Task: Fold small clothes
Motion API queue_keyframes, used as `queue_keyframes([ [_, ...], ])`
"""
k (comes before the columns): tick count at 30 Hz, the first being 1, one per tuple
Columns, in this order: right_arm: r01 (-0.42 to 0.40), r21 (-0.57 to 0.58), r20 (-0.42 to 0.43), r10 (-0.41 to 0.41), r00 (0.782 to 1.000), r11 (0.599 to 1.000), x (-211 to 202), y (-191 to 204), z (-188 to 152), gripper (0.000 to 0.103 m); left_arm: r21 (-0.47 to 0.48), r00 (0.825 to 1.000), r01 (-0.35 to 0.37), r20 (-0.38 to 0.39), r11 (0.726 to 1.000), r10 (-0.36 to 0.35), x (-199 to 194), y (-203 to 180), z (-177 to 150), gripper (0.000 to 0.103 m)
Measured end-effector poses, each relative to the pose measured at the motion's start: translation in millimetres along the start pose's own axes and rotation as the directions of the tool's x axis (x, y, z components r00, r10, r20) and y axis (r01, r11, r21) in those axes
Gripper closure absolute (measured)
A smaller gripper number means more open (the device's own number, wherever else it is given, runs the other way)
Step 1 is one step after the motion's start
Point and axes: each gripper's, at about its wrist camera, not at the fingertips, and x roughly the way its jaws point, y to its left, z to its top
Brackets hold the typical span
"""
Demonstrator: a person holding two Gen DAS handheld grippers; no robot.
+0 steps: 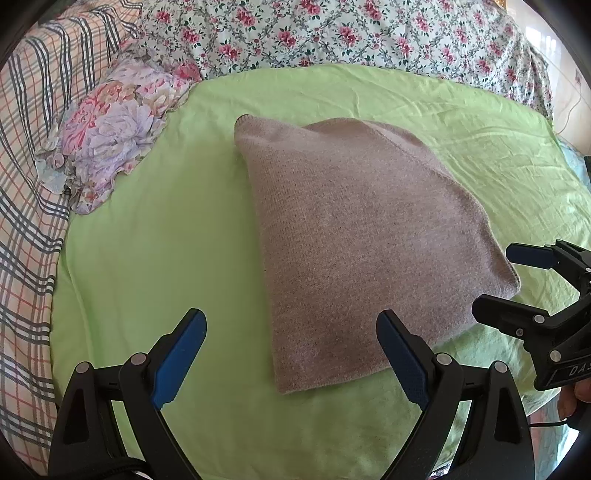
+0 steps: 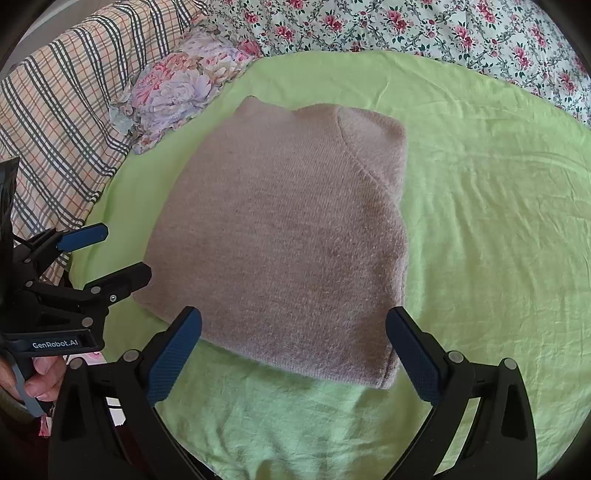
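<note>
Folded into a rough rectangle: a taupe-brown knitted garment (image 1: 354, 236), lying flat at the centre of a light green, slightly creased sheet (image 1: 155, 258). In the right wrist view, centre of the frame too, with a raglan seam curving across the upper right corner of the knit (image 2: 288, 236) and the green sheet (image 2: 480, 221) spread all round it.

Left gripper (image 1: 291, 350), black frame with blue ribbed pads: spread wide apart, holding nothing, at the bottom of its own view, one finger over bare sheet at lower left, the other just over the near edge of the garment. Seen again at the left edge of the right wrist view (image 2: 114, 251), jaws parted, lower black finger right beside the knit's left corner; contact not discernible. A hand (image 2: 40, 373) wrapped round its grey handle at lower left.

Right gripper (image 2: 293, 350): likewise gaping, empty, straddling the near edge of the garment at the bottom of the frame. At the right edge of the left wrist view (image 1: 498, 280), fingers apart beside the knit's lower right corner.

Upper left of both views: a ruffled pillow with large pink and lilac flowers (image 1: 110, 129), against a plaid blanket of peach, grey and white (image 1: 33, 221). Across the top: a white cloth with small red roses (image 1: 332, 33).
</note>
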Motion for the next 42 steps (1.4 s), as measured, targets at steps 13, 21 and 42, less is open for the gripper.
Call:
queue_keyframes([
  [13,-0.001,-0.005,0.017,0.001,1.000,1.000,-7.3,-1.6,5.3,0.003,-0.003,1.000,-0.002,0.004,1.000,0.002,-1.9,-0.7,-0.8,0.009],
  [21,0.001,-0.009,0.022,-0.001,1.000,1.000,-9.1,-0.2,6.9,0.003,-0.003,1.000,-0.003,0.008,1.000,0.003,-5.0,-2.2,-0.4,0.009],
  [42,-0.001,-0.014,0.024,0.001,1.000,1.000,-9.9,0.9,8.9,0.003,-0.003,1.000,-0.003,0.012,1.000,0.003,-5.7,-4.7,1.5,0.009],
])
